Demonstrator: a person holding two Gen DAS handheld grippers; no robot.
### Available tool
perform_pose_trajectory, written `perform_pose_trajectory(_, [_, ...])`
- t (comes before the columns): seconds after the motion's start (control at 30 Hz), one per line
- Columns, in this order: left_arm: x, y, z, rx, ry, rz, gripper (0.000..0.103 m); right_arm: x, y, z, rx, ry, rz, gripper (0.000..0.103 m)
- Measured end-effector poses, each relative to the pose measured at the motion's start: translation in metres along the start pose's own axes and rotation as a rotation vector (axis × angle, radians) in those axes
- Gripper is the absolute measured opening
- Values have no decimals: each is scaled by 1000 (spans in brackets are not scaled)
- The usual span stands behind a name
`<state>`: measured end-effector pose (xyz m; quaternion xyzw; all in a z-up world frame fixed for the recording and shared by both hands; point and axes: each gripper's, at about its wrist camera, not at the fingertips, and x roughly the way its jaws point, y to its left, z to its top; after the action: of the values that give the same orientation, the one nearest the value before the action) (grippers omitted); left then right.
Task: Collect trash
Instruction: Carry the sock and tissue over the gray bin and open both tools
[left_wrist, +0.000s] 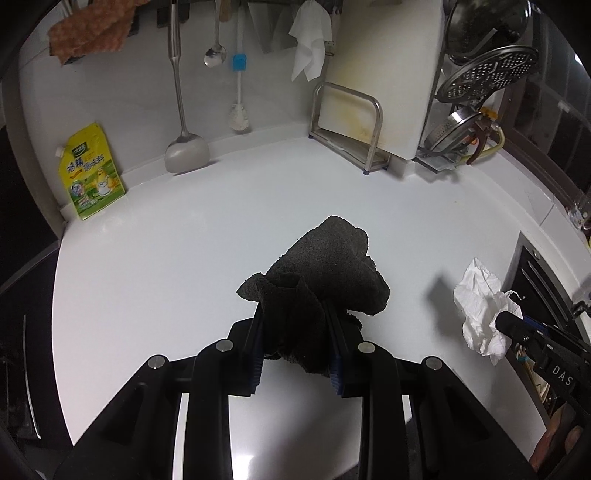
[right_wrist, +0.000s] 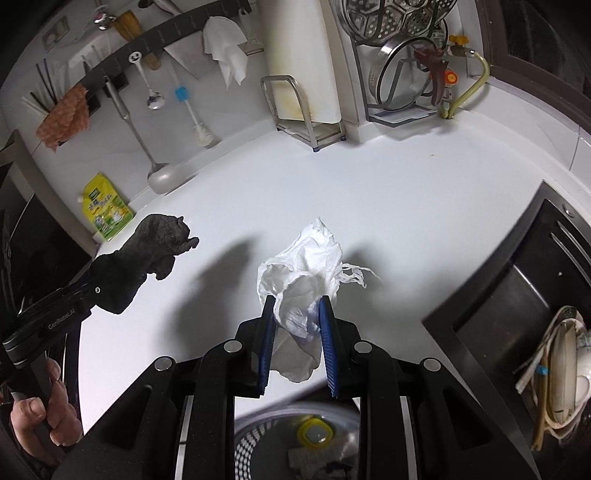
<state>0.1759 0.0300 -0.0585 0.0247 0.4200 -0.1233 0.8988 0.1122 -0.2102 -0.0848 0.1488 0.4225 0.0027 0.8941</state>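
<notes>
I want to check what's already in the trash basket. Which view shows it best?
The right wrist view. The trash basket shows at the bottom edge, under the right gripper holding white crumpled paper; a yellow lid lies inside. The left wrist view shows none of the basket.

Both grippers are matte black linkages with round silver pivot pins and ribbed blue pads. The right gripper reads "DAS", the left gripper "GenRobot.AI" in white.
</notes>
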Motion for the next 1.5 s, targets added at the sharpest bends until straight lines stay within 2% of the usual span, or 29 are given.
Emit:
perform_pose_trajectory(0.43, [-64, -32, -72, 4, 14, 11, 28, -65, -22, -60, -18, 24, 0, 23])
perform_pose_trajectory(0.8, [-91, -65, -112, 18, 24, 0, 28, -95, -30, -104, -63, 57, 22, 23])
perform_pose_trajectory(1.13, [-88, -91, -153, 37, 110, -33, 28, -97, -36, -141, -70, 124, 50, 23])
perform_pose_trajectory(1.5, [-75, -101, -178, 44, 181, -35, 28, -88, -30, -163, -95, 187, 80, 23])
